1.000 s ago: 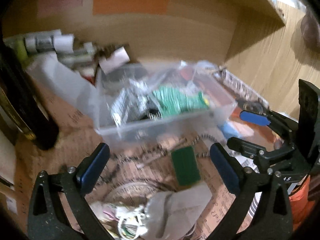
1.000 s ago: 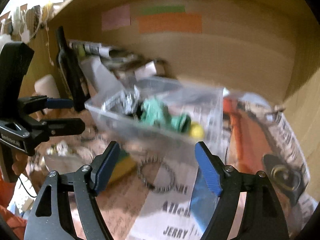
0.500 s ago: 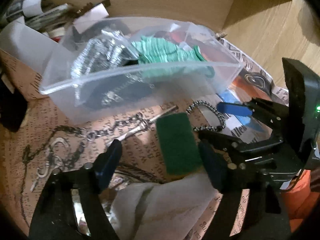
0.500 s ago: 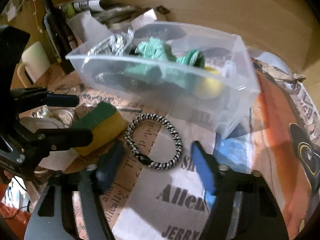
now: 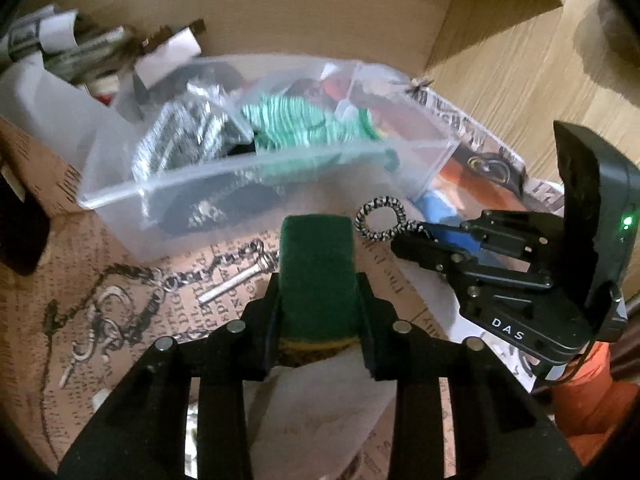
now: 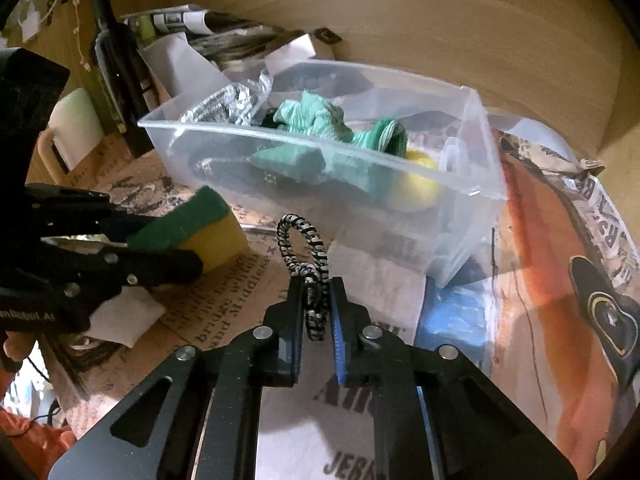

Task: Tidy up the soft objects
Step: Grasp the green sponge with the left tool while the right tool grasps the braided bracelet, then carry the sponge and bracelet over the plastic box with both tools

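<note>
My left gripper (image 5: 318, 280) is shut on a green-and-yellow sponge (image 5: 316, 272), held just above the paper-covered surface; the sponge (image 6: 192, 224) also shows at the left of the right wrist view. My right gripper (image 6: 316, 312) is shut on a black-and-white braided bracelet (image 6: 304, 248), whose loop (image 5: 380, 216) sticks out past the fingers. Both are in front of a clear plastic bin (image 6: 472, 160) that holds a green cloth (image 6: 320, 120), a silvery scrubber (image 6: 224, 104) and a yellow ball (image 6: 420, 180).
A metal chain with a pin (image 5: 168, 284) lies on the printed paper at left. A white cloth (image 5: 320, 392) lies under the left gripper. A dark bottle (image 6: 116, 68) and rolled papers (image 6: 180, 20) stand behind the bin. A wooden wall is close behind.
Both grippers were open above the sponge and the bracelet. Now the left has shut on the sponge and the right on the bracelet, and both objects are lifted.
</note>
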### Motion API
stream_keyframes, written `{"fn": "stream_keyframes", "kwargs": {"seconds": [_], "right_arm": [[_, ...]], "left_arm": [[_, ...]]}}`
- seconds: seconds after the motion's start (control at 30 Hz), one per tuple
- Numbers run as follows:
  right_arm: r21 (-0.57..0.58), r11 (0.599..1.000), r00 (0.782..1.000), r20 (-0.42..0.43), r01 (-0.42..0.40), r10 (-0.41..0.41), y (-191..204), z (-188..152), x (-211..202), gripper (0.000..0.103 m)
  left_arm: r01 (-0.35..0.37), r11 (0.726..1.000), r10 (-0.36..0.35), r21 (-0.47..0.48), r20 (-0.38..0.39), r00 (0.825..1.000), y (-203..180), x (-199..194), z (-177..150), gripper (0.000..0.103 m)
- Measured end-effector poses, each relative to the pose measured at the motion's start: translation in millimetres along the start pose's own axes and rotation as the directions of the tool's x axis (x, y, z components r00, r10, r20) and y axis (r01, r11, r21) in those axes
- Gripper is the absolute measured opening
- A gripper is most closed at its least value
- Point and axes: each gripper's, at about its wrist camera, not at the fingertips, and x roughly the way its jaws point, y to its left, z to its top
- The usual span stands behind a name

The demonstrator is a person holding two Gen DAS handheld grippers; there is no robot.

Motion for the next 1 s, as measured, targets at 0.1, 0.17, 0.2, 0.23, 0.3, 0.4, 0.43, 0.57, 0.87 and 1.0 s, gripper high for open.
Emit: {"fn": "stream_keyframes", "kwargs": {"seconds": [0.1,0.17,0.2,0.23,0.3,0.4,0.43,0.57,0.87,1.0], "right_arm": [[-0.001,1.0,0.999,0.036,0.0,0.0,2.5,3.3,-12.2,0.011],[-0.003,1.0,0.998,0.069,0.005,-0.005,3.5,6.5,-23.1,0.011],[-0.002,1.0,0.996,0.085,0.005,-0.005,3.5,8.6,-28.3,0.011],[-0.001,1.0,0.995,0.098,0.005,-0.005,3.7,10.1,-32.0,0.011],[0.0,1.0,0.991,0.135,0.008,-0.008,4.1,15.3,-42.9,0.011],[0.006,1.0,0.982,0.189,0.014,-0.015,3.5,22.8,-57.0,0.011],[0.01,1.0,0.978,0.21,0.018,-0.019,2.4,26.1,-61.8,0.011],[0.028,0.999,0.963,0.266,0.029,-0.035,-1.3,37.1,-73.2,0.011],[0.088,0.993,0.95,0.295,0.075,-0.098,-22.0,59.1,-63.1,0.011],[0.107,0.991,0.962,0.249,0.086,-0.11,-33.4,64.2,-41.9,0.011]], "left_arm": [[0.0,1.0,0.0,0.0,0.039,0.999,0.4,-15.5,5.6,0.033],[0.0,1.0,0.0,-0.003,0.066,0.998,0.8,-24.9,10.3,0.033],[0.001,1.0,0.0,-0.008,0.081,0.997,2.4,-30.8,13.3,0.033],[0.002,1.0,-0.001,-0.011,0.093,0.996,4.4,-35.6,15.4,0.033],[0.002,1.0,0.0,-0.02,0.12,0.993,6.1,-45.1,21.7,0.033],[-0.008,0.999,0.012,-0.031,0.156,0.988,10.2,-56.7,31.9,0.033],[-0.009,0.999,0.015,-0.035,0.166,0.986,11.3,-59.2,35.1,0.033],[-0.019,0.998,0.03,-0.054,0.212,0.977,17.1,-69.8,50.4,0.033],[-0.052,0.996,0.068,-0.07,0.236,0.969,28.7,-66.5,74.2,0.033],[-0.05,0.997,0.063,-0.065,0.204,0.977,30.1,-49.6,82.9,0.033]]}}
